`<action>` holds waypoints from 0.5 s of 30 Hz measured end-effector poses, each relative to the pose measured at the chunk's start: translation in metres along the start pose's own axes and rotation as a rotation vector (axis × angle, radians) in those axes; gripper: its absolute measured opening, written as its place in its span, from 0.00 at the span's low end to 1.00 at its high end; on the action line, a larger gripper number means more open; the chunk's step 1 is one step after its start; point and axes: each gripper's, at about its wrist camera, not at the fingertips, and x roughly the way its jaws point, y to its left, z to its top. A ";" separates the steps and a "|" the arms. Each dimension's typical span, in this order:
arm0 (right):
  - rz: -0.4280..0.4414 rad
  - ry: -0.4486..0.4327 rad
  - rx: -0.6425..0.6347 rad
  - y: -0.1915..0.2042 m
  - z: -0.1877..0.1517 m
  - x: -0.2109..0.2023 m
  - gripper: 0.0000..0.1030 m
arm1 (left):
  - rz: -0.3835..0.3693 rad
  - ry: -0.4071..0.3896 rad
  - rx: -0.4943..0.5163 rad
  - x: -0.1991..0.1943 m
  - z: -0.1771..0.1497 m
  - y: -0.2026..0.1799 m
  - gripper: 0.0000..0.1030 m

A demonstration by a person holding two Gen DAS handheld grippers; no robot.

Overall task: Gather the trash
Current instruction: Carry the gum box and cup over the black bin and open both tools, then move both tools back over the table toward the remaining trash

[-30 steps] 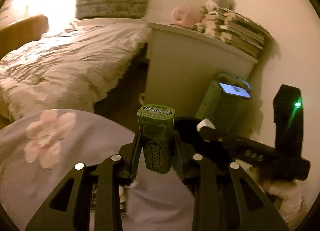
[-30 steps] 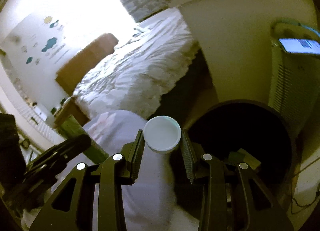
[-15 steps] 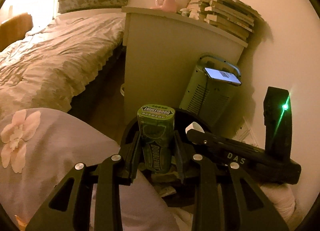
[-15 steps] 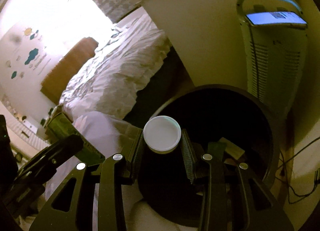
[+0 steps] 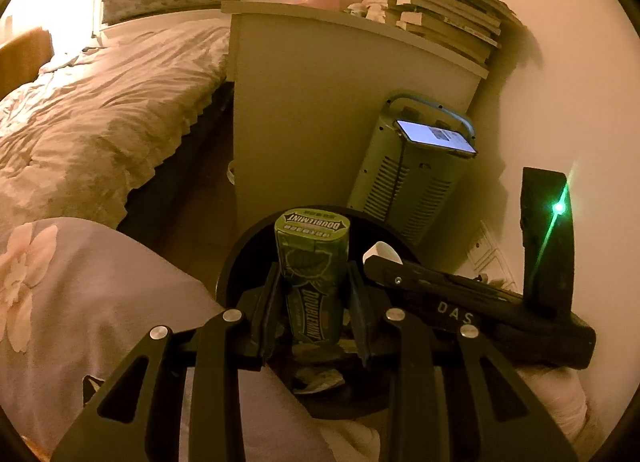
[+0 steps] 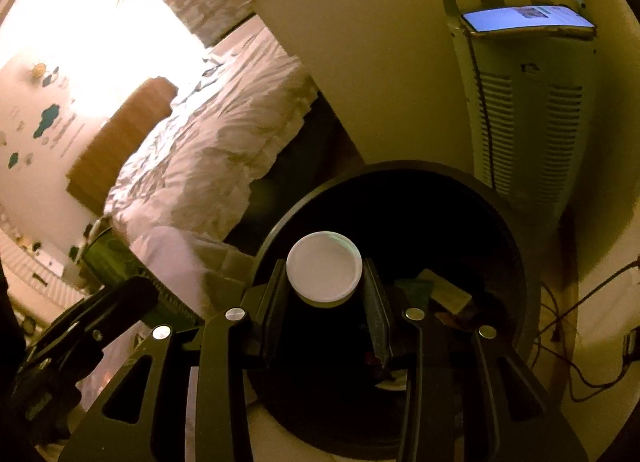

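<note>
one gum bottle, one cup, one bin

- I couldn't see the white container's body below its cap.
- My gripper fingers hid the trash bin's contents.

"DOUBLEMINT" is printed in white on the lid of the green can, upside down as seen from the left wrist, and is repeated lengthwise down the can's side. Smaller characters above the lid's brand name cannot be read. "DAS" is marked in pale letters on the body of the right hand-held gripper, to the right of the can. The lit phone screen above and right of the can shows content too small to read.
</note>
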 end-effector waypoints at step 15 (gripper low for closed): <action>0.015 -0.021 -0.023 0.016 -0.004 -0.011 0.66 | 0.077 -0.048 0.000 -0.031 -0.009 0.008 0.68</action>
